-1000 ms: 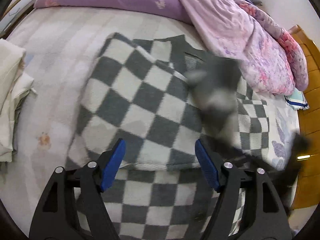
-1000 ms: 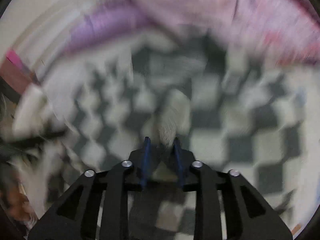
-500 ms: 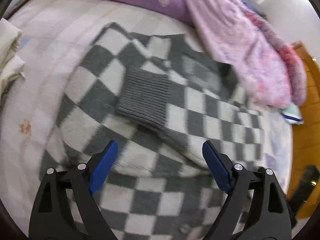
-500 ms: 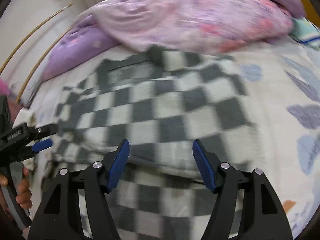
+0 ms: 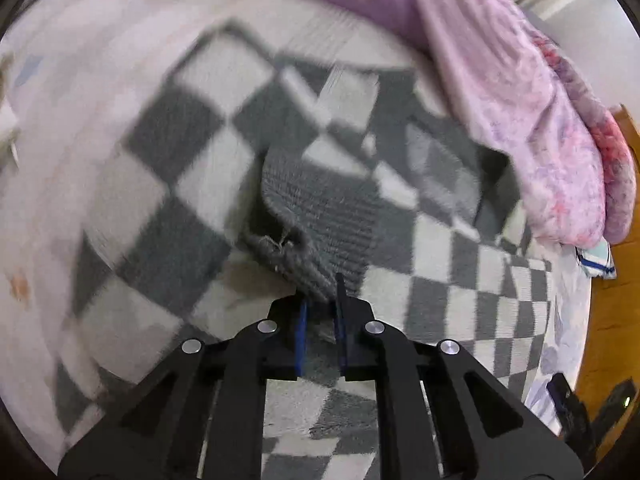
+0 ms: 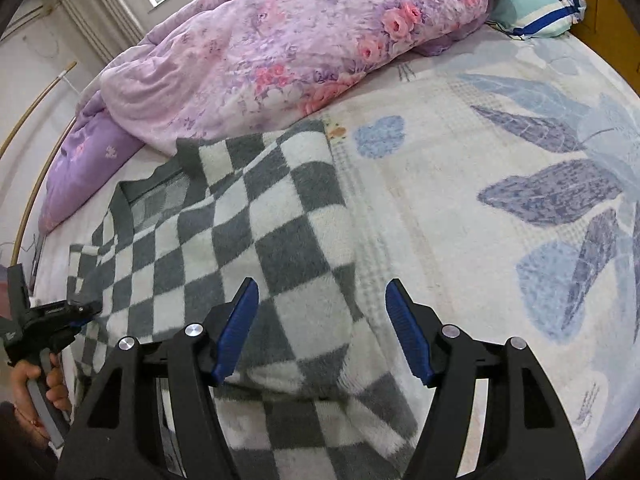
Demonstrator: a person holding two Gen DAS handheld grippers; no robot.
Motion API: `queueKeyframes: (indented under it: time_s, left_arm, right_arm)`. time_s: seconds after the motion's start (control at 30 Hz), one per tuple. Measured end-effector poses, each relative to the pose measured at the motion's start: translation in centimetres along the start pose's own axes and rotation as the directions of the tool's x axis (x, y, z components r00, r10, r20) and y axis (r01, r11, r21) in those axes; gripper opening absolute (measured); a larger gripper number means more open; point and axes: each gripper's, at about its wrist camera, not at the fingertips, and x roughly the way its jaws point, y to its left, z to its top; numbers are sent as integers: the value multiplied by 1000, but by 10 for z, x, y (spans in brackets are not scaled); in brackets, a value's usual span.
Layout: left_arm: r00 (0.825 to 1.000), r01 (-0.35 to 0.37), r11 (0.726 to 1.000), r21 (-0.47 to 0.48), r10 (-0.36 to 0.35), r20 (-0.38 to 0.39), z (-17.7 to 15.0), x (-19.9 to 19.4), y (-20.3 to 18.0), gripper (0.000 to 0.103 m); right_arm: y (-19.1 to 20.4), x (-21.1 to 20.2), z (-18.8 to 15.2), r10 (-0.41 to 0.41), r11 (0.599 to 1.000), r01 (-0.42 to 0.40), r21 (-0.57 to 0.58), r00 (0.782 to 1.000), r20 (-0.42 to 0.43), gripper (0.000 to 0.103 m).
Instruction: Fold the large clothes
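A grey-and-white checkered sweater [image 5: 192, 168] lies spread on the bed; it also fills the left half of the right wrist view [image 6: 248, 248]. My left gripper [image 5: 320, 308] is shut on the sweater's ribbed grey sleeve cuff [image 5: 320, 224], which lies across the sweater's body. The left gripper also shows at the left edge of the right wrist view [image 6: 80, 312], in a hand. My right gripper [image 6: 322, 328] is open and empty, hovering over the sweater's right edge near a folded hem.
A pink floral quilt [image 6: 288, 40] and a purple pillow [image 6: 80, 152] lie along the far side of the bed. A teal pillow [image 6: 536, 12] sits by the wooden headboard [image 5: 612, 288]. The leaf-print bedsheet [image 6: 520, 200] stretches right of the sweater.
My left gripper has closed on the sleeve cuff; it was open half a second ago. My right gripper let go of the sleeve, opened and moved to the sweater's right edge.
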Motion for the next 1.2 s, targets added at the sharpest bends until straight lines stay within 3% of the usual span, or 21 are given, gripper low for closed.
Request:
queueKeyframes:
  time_s: [0.1, 0.13, 0.23, 0.3, 0.4, 0.5, 0.57, 0.63, 0.73, 0.77, 0.83, 0.87, 0.9, 0.93, 1.1, 1.2]
  left_arm:
    - [995, 16, 996, 85, -25, 97, 4, -39, -9, 11]
    - [992, 10, 995, 100, -23, 126, 5, -51, -8, 11]
    - [987, 40, 998, 48, -47, 153, 6, -74, 8, 11]
    - [987, -3, 999, 40, -3, 160, 2, -74, 18, 11]
    - [995, -66, 998, 6, 65, 81, -6, -49, 38, 11]
    - [992, -127, 992, -17, 126, -27, -16, -13, 54, 12]
    - [990, -135, 991, 9, 136, -31, -20, -2, 59, 13]
    - [989, -141, 990, 21, 141, -36, -17, 0, 57, 15]
    - [993, -99, 995, -7, 99, -67, -12, -6, 59, 17]
    - [994, -86, 996, -6, 85, -63, -10, -15, 60, 23]
    - [998, -57, 998, -11, 56, -36, -4, -33, 62, 44]
    - [999, -33, 999, -25, 33, -1, 0, -44, 63, 66]
    - [999, -20, 999, -34, 21, 26, 6, -51, 64, 75]
    - [999, -22, 999, -37, 23, 45, 11, -57, 68, 75]
    - [994, -90, 995, -37, 92, 55, 53, -48, 72, 75]
    - [991, -131, 991, 4, 131, 34, 76, -30, 70, 75]
  right_arm:
    - [5, -1, 10, 40, 999, -40, 12, 999, 0, 60]
    - [10, -3, 14, 61, 998, -61, 2, 998, 7, 47]
    - [30, -5, 23, 98, 994, -97, -52, 995, 9, 38]
    - [45, 0, 26, 130, 988, -129, -87, 992, 4, 36]
    - [63, 25, 30, 154, 980, -160, -120, 987, -55, 36]
    - [63, 67, 30, 54, 990, -73, -121, 987, -152, 35]
    - [53, 98, 26, 0, 994, -25, -106, 974, -226, 27]
    - [52, 103, 29, 1, 994, -25, -105, 975, -224, 23]
    - [58, 103, 35, -25, 993, -6, -119, 965, -261, 23]
    - [60, 98, 40, -7, 995, -21, -100, 965, -264, 25]
    - [62, 80, 52, 49, 995, -67, -79, 976, -214, 32]
    - [64, 71, 60, 49, 994, -65, -88, 984, -173, 39]
    - [63, 67, 64, 38, 994, -52, -94, 989, -146, 55]
    - [63, 65, 72, 32, 995, -44, -93, 992, -122, 61]
    - [57, 84, 97, 101, 995, -103, -9, 989, -107, 61]
    - [46, 118, 101, 33, 999, -30, 20, 985, -170, 59]
